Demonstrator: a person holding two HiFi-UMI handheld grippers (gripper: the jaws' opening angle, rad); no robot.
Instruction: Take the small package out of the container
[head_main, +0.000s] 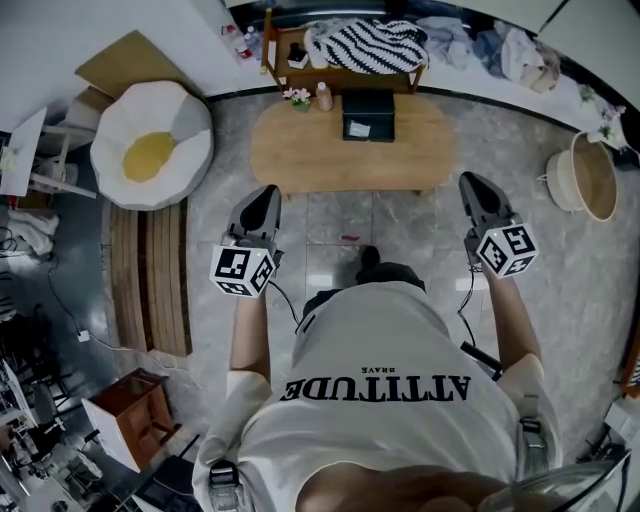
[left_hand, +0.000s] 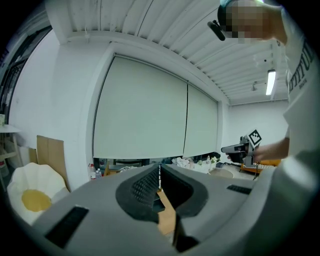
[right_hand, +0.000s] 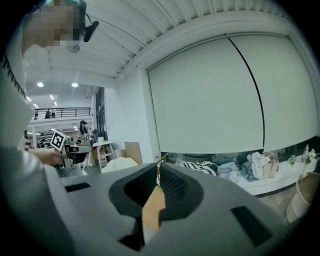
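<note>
Head view is showing a person standing near an oval wooden tabletop (head_main: 300, 155), holding the left gripper (head_main: 266, 195) and right gripper (head_main: 473, 188) out at either side. Both have their jaws pressed together on nothing, seemingly poised before reaching. A dark container (head_main: 368, 115) is sitting toward the tabletop's far edge, well apart from both grippers; the small package, presumably inside it, is not showing.
</note>
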